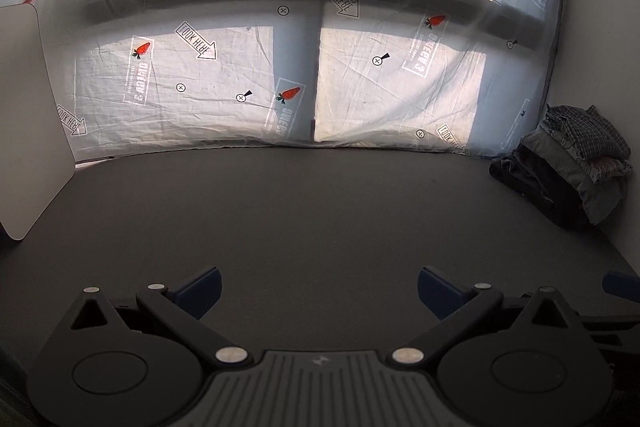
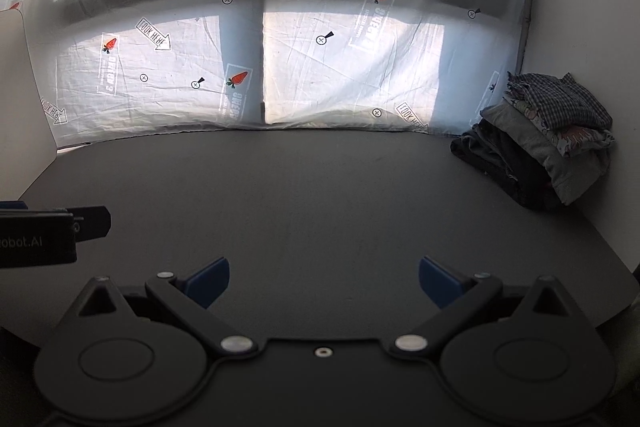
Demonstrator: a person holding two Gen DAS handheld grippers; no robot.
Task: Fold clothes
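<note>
Both tongs hover low over the dark grey table [image 1: 320, 211], and both are spread wide apart with nothing between the blue pads: the left gripper [image 1: 319, 287] and the right gripper [image 2: 324, 281] hold no cloth. The task's things, a pile of clothes [image 2: 536, 143], sit far ahead and to the right of both tongs, against the white side wall, with a checked garment [image 2: 560, 99] on top, a grey one under it and dark ones at the bottom. No garment lies spread on the table, so I judge the step in hand is to fetch one piece. To do it well, the right gripper, which is nearer, should reach to the pile and pinch only the top checked piece at one edge, then lift gently so that the pile under it does not slide. It is hard to tell whether this pile is already folded or waiting. Its lower layers blend in shadow, and the printed sheet [image 1: 248, 67] over the window hides the outside.
</note>
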